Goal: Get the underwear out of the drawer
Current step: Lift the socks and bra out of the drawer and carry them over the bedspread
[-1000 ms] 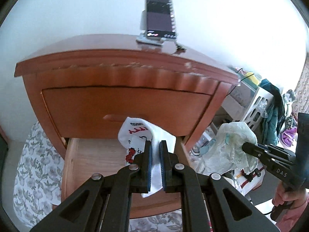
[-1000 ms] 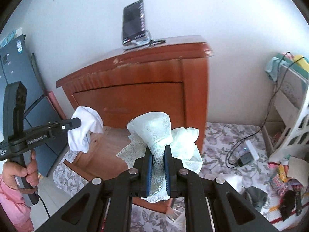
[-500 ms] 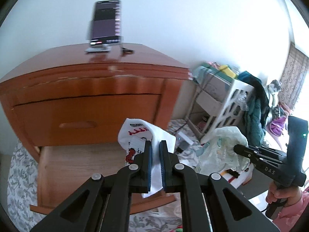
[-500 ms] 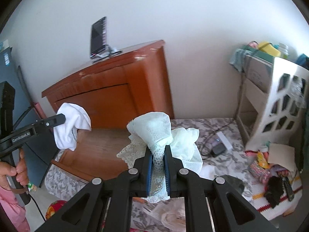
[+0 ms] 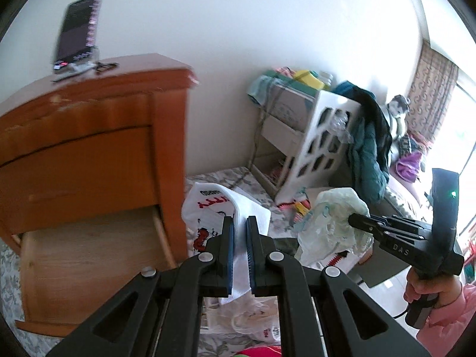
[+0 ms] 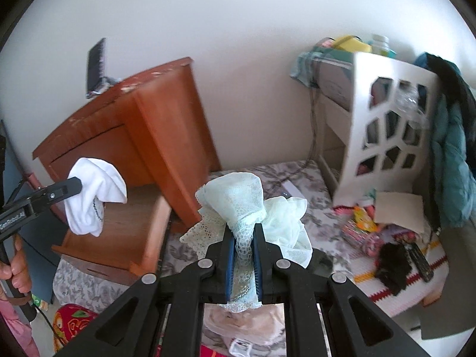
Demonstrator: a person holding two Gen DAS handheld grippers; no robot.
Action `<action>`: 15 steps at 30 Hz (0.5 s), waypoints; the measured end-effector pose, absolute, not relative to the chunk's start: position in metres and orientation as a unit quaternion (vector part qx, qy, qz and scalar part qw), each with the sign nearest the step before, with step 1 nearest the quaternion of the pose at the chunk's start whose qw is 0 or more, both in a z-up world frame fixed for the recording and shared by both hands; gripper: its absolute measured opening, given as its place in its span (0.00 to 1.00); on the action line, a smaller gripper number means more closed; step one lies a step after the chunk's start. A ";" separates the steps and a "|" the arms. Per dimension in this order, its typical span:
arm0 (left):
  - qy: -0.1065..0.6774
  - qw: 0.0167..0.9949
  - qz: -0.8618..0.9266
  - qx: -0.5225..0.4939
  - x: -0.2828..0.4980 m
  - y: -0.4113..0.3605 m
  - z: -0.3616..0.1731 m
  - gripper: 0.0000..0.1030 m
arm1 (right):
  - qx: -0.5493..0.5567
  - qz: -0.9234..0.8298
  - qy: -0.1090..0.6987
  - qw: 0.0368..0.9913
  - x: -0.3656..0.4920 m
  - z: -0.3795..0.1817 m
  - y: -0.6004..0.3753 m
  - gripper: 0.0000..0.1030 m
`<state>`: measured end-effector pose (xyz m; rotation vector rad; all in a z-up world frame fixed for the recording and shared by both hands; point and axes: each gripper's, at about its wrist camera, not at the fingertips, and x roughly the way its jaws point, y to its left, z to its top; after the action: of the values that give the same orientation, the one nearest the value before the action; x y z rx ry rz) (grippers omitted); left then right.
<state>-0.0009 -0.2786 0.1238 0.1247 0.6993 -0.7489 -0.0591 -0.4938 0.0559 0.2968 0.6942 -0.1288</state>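
Holding one piece of underwear in each claw, I have both clear of the open drawer [image 5: 89, 255]. My left gripper [image 5: 240, 232] is clamped on the white underwear [image 5: 208, 208], which has red lettering and a red print; the cloth bunches above the blue pads and hangs down between them, off to the right of the wooden nightstand [image 5: 89, 136]. My right gripper [image 6: 244, 238] is clamped on the pale green lace underwear [image 6: 238, 196], its netting squeezed between the pads and the rest puffing out above and to the right, over the floral floor covering [image 6: 312, 208]. From the right wrist view I see the white piece hanging in front of the drawer's wooden bottom. A phone [image 5: 78, 29] stands propped on top of the nightstand. A white cut-out shelf unit [image 6: 386, 125] stands against the wall to the right, a dark teal jacket [image 6: 452, 160] draped over its end.
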 end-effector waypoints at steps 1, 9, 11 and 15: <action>0.337 0.867 -0.362 0.064 -0.002 -0.285 0.120 0.08 | 0.149 -0.069 0.342 0.925 -0.061 0.051 -0.500 0.11; 0.377 0.842 -0.377 0.089 -0.003 -0.339 0.078 0.08 | 0.187 -0.103 0.378 0.901 -0.056 0.020 -0.543 0.11; 0.388 0.836 -0.377 0.095 -0.002 -0.350 0.066 0.08 | 0.194 -0.108 0.391 0.893 -0.052 0.008 -0.550 0.11; 0.419 0.820 -0.373 0.110 -0.001 -0.373 0.034 0.08 | 0.202 -0.112 0.423 0.876 -0.044 -0.019 -0.556 0.11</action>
<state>-0.0012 -0.3732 0.0336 0.2335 0.8932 -0.7949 -0.0436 -0.5564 -0.0190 0.4214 0.8832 -0.2346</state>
